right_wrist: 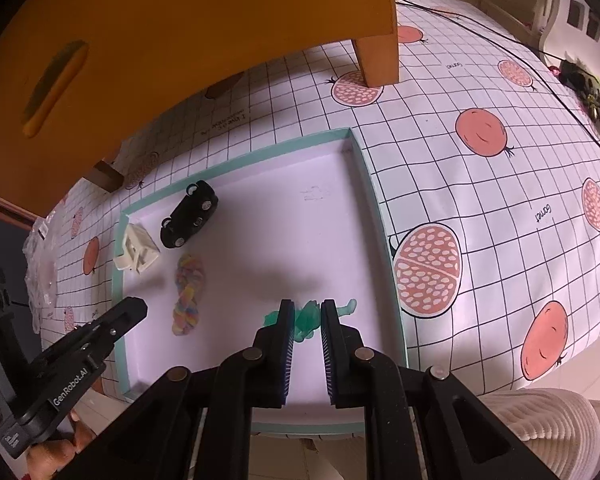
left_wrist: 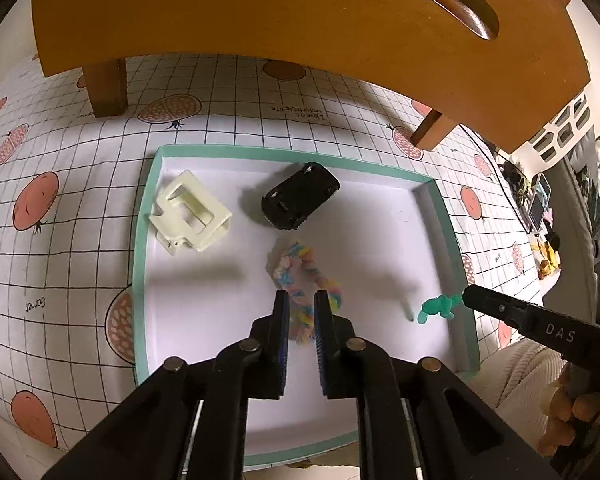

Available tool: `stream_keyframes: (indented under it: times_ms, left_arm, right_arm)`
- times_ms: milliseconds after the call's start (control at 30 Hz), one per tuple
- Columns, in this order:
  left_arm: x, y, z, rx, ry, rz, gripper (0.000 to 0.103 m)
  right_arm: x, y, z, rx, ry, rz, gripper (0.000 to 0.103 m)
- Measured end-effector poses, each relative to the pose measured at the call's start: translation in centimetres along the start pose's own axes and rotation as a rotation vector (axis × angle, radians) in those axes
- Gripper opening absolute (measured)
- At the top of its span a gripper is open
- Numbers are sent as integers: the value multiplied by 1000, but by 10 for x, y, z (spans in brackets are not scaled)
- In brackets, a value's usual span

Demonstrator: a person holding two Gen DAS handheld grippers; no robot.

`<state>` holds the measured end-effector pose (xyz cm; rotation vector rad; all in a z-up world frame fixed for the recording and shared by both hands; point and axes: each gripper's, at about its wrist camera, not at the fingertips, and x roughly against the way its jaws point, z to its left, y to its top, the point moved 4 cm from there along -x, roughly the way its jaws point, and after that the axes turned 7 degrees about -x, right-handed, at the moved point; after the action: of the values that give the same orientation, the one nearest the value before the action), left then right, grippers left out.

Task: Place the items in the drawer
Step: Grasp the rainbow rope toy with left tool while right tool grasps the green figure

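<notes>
Your right claw is nearly shut, pinching the little green figure between its tips inside the tray. It looks light and bendy, so squeeze its middle gently, not its thin arms.

Two wrist fisheyes, steeply down, close above one shared tray — left side, right side.
</notes>
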<state>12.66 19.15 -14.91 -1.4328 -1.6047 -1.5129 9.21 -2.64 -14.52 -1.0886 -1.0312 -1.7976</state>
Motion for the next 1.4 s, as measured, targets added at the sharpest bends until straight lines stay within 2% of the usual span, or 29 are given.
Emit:
stream_keyframes:
  times_ms: [33,100,133,267,533,633,700,767,900,1400]
  left_arm:
    - [-1,0,-2,-3,-9,2,22]
    - [0,-1,-5,-16,-12,-9,42]
    - [-1,-1,-8,-33,-7,-12,44]
    - [-11,-6,-16,-80,11,17,44]
    - [-38,-18,-14,-90,61,89,44]
    - [-41,-17,-14,-91,65,96,40]
    - [-41,-17,-15,-94,66,98,28]
    - [-40,-17,-16,-94,61,96,21]
    - [-38,-17,-15,-93,62,96,12]
    - [-3,-1,-14,-66,27,33,9]
  right_arm:
    - [-1,0,-1,-4,2,3,14]
    - [-1,0,-2,-10,5,6,14]
    - [-2,0,-2,-14,8,7,14]
    - [-3,0,-4,-25,16,15,14]
    - [-6,-1,-7,-47,23,31,14]
    - [-6,-1,-7,-49,26,33,14]
    - [-6,-1,-7,-50,27,34,14]
    - [-7,-1,-7,-51,28,36,14]
    - [-6,-1,-7,-50,27,36,14]
    - [6,0,3,-16,32,8,14]
